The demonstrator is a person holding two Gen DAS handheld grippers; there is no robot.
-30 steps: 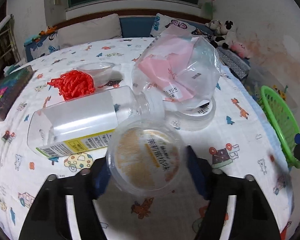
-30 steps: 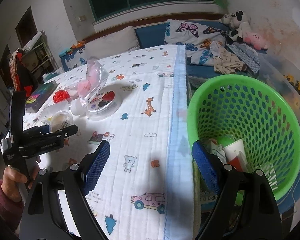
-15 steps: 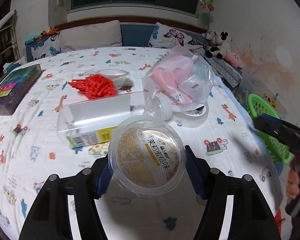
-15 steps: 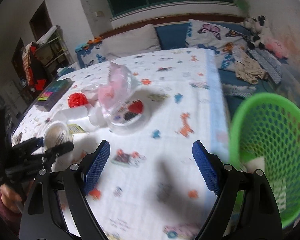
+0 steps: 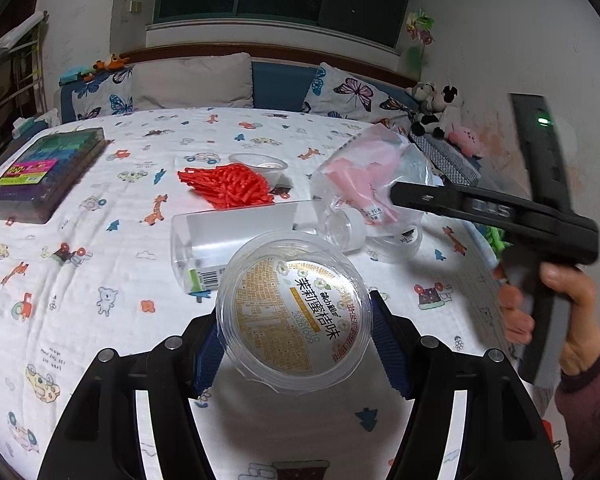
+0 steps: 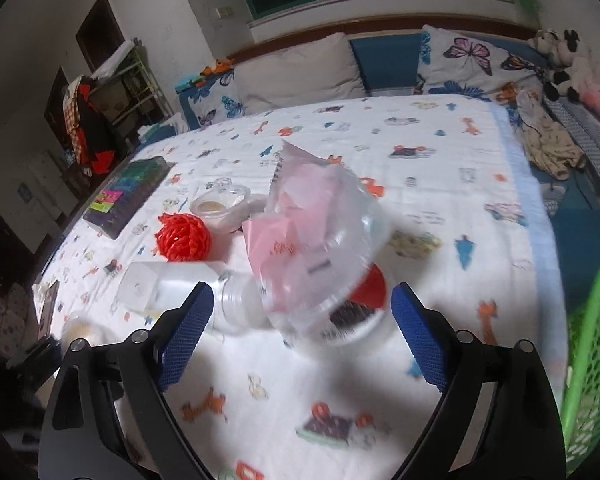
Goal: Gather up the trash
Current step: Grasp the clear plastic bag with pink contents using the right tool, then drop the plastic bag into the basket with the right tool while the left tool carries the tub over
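Left gripper [image 5: 294,334] clamped on clear lidded cup [image 5: 294,312], lifted off the bed [image 5: 100,240]; printed lid faces me, tilted toward 1 o'clock. Step: carrying it to the green basket [image 6: 588,360], at 3 o'clock. Right gripper [image 6: 300,332], fingers apart, nears the plastic bag [image 6: 316,248]. Clear bottle [image 5: 236,240] lies flat, long axis 9-to-3, neck toward 3.

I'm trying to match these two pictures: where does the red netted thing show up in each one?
Left wrist view: the red net lies on the bed, upper middle, behind the clear bottle.
Right wrist view: it sits left of centre, beyond the bottle.
Shared landmark: the dark box at the bed's left edge.
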